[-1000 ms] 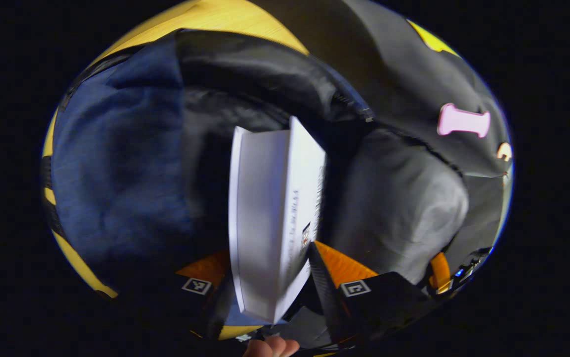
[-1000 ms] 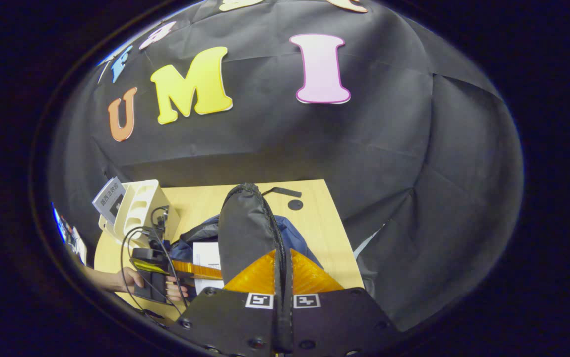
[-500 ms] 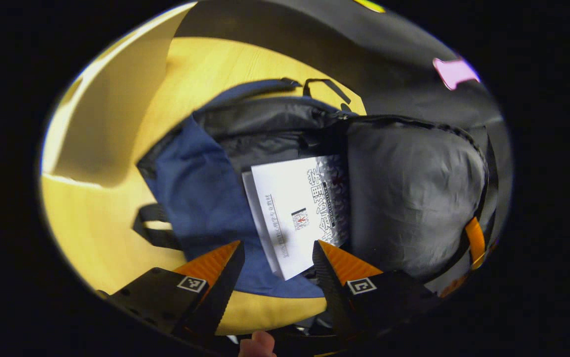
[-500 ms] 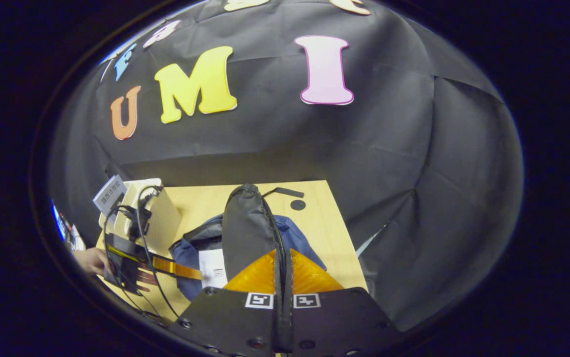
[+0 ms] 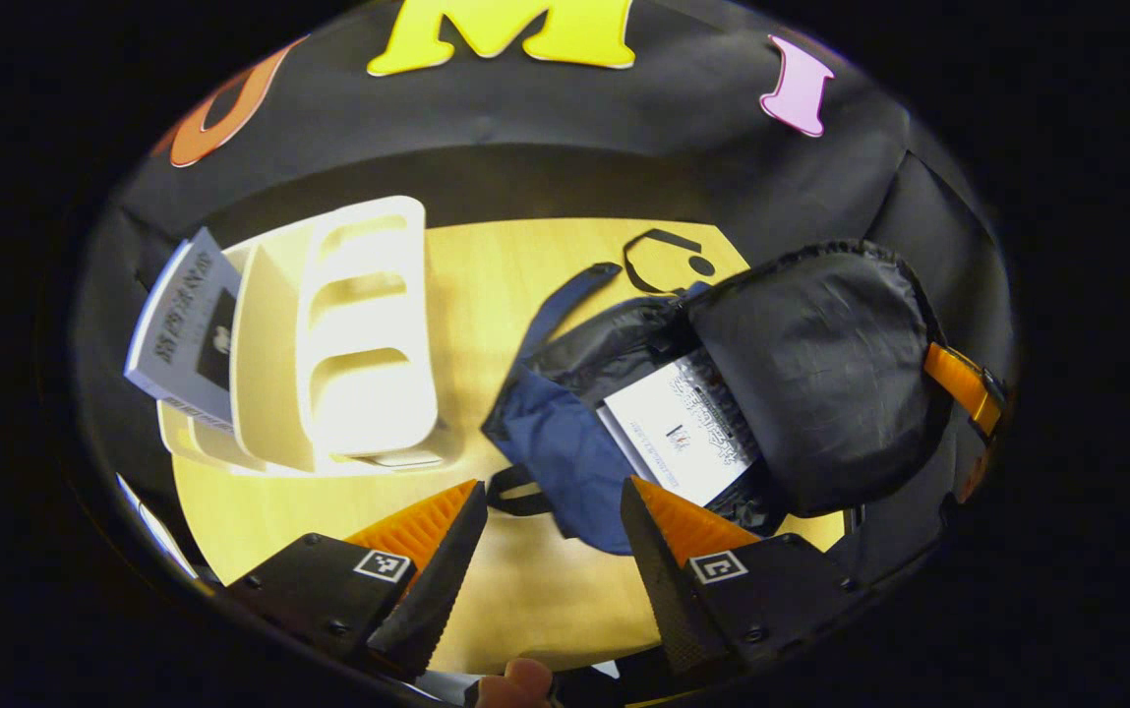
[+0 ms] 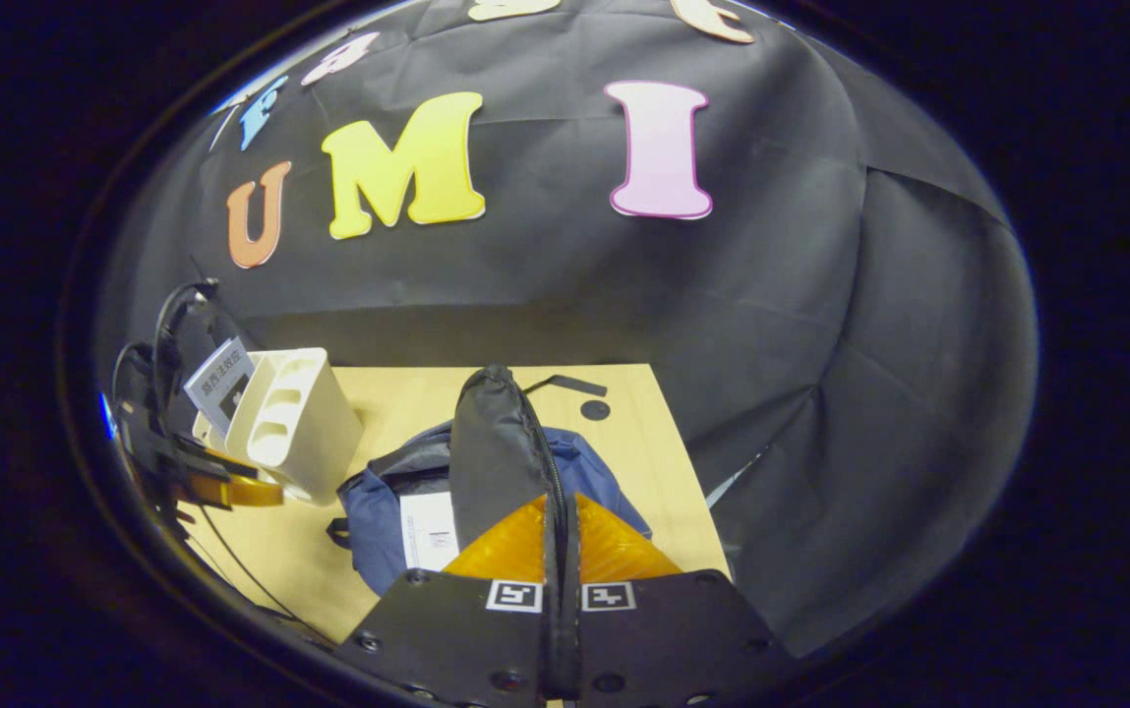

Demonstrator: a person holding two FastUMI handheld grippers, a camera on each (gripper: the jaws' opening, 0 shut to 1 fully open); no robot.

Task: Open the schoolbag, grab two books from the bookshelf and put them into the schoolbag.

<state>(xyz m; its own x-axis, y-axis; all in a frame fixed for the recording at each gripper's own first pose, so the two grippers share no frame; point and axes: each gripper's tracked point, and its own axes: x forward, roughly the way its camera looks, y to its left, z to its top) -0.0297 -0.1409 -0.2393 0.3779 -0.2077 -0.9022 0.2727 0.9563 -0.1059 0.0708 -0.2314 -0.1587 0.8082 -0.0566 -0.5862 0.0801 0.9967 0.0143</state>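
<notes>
The blue schoolbag lies open on the wooden surface. A white book sits inside it, and the raised black flap hides part of the book. The print on its cover is too small to read. The white bookshelf stands to the side, apart from the bag. A second book leans at its far side, with one end cut off behind the shelf. Its writing is too blurry to make out. The left gripper hangs over the surface with its jaws apart and nothing between them. The right gripper has its jaws pinched on the flap's edge, holding it up. The flap hides much of the bag in the right gripper view.
</notes>
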